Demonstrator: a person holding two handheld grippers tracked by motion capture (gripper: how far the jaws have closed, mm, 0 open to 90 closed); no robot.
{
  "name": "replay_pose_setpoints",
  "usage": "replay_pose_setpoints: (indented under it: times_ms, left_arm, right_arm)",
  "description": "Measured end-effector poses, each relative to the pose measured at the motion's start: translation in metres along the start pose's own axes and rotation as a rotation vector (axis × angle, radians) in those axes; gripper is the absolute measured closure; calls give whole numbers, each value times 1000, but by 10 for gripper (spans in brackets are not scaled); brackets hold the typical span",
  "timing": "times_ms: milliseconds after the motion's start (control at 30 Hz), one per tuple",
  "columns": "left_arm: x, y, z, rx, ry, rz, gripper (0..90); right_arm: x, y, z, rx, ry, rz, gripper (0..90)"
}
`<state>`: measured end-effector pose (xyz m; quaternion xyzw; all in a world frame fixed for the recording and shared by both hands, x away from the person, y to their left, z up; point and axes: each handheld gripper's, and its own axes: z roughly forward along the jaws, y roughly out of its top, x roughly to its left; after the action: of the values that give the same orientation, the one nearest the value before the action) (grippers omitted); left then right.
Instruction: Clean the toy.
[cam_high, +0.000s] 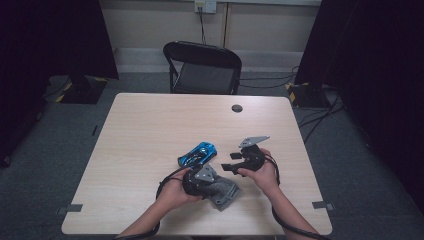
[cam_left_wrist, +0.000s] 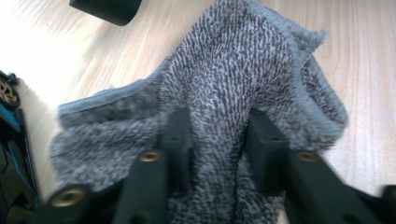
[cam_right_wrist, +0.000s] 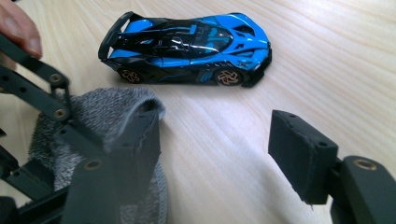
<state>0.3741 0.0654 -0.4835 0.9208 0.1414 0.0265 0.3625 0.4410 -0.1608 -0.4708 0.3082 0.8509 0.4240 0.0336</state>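
left tool (cam_left_wrist: 215, 135): jaws narrowed, pinching a fold of the grey cloth (cam_left_wrist: 233, 79) | right tool (cam_right_wrist: 224, 149): jaws wide, nothing between them, hovering at 3 o'clock of the cloth | cloth: bunched on the table (cam_high: 150, 130), near edge | blue toy car (cam_right_wrist: 187, 46): on its wheels, just beside the cloth at 11 o'clock

Left hand-held gripper (cam_left_wrist: 215, 140) jaws pinching a grey cloth (cam_left_wrist: 224, 79), pale wooden table (cam_left_wrist: 369, 70), blue toy car (cam_left_wrist: 10, 130) at left edge
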Motion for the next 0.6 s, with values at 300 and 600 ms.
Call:
replay_pose_setpoints:
  times_ms: [300, 600]
  left_arm:
    - [9, -16, -62, -86, 3, -179, 733]
    - [27, -62, -126, -188, 165, -329, 731]
  right_arm:
    - [11, 35, 20, -5, 17, -80, 249]
    - [28, 64, 69, 36, 49, -130, 199]
